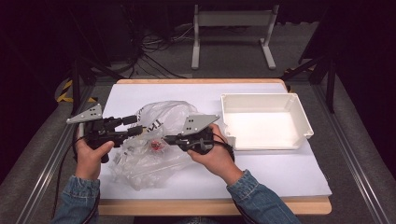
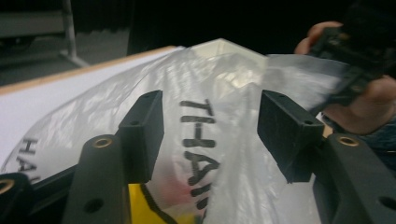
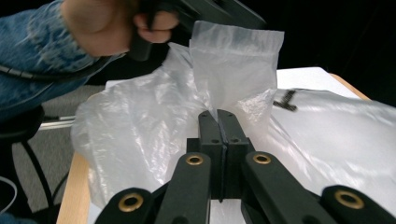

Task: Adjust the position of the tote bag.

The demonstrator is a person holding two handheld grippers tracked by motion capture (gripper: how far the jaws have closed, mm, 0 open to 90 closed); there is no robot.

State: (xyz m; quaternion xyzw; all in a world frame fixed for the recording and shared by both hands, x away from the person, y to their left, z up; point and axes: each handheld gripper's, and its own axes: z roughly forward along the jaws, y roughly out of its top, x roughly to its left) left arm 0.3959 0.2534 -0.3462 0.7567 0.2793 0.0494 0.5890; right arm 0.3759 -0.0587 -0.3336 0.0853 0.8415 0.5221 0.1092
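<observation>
Clear plastic bag (image 1: 154,140) is thin, floppy & slippery; grab an edge. Right gripper (image 3: 219,122) fingers pinch its flap; left gripper (image 2: 210,135) fingers apart.

black print on the clear plastic bag (image 2: 205,140) between the left gripper (image 2: 210,135) jaws: "tha", rest hidden; partial "ha" further left.

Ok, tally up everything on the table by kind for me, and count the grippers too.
Clear plastic bags: 1
White bins: 1
Small red items inside the bag: 1
Handheld grippers: 2, the left gripper with open fingers, the right gripper shut on the bag
Total: 5
</observation>
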